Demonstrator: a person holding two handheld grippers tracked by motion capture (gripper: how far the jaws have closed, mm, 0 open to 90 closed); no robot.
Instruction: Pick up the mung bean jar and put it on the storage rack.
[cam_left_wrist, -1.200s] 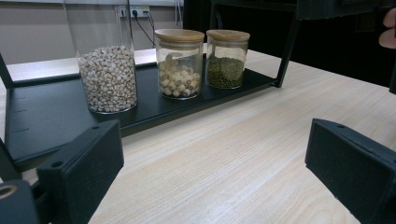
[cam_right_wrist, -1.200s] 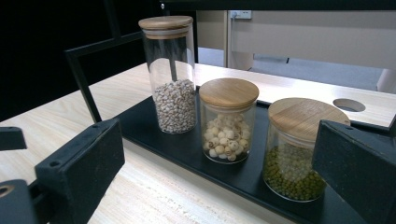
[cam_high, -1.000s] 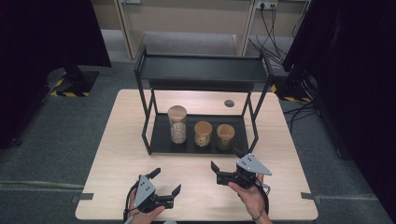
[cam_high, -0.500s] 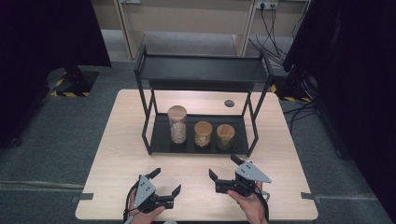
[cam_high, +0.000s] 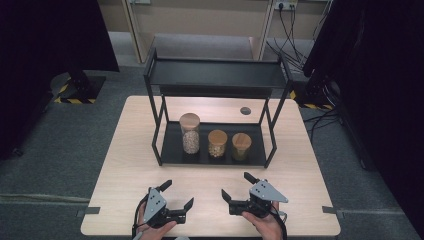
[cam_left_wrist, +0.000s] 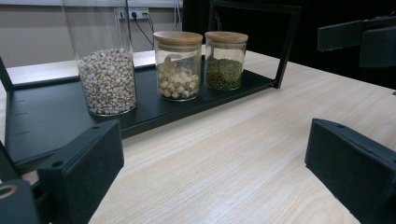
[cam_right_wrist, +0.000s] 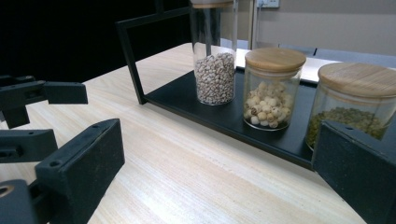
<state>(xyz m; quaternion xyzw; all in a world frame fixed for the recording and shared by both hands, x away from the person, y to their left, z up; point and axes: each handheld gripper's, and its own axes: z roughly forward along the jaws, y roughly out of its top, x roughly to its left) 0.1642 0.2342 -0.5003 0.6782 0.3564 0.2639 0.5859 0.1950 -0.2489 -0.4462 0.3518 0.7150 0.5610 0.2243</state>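
While the person's two hands rest at the near edge of the table (cam_high: 125, 165), each holds a gripper low over the bare wood. The left gripper (cam_high: 177, 194) sits near the left of the front edge with its jaws spread wide and nothing between them; in the left gripper view the two black pads stand far apart with only wood grain between. The right gripper (cam_high: 237, 186) lies a little to the right of the middle, grey plate on top, its jaws likewise wide apart and holding nothing. The two grippers are apart from each other, and both are well short of the jars.

Farther back, in the middle of the table, stands a black metal rack (cam_high: 158, 145) with a low tray and a high shelf. Three glass jars with wooden lids stand in a row on the low tray. The tall jar (cam_high: 189, 133) is at the left of the row and holds small pale grains that fill its lower part. Just beside it stands the middle jar (cam_high: 217, 144), short, with larger round whitish seeds. The right jar (cam_high: 241, 146), also short, holds small green beans. The jars are close but not touching.

Beyond the rack, a small dark round hole (cam_high: 245, 110) marks the tabletop near its far edge.
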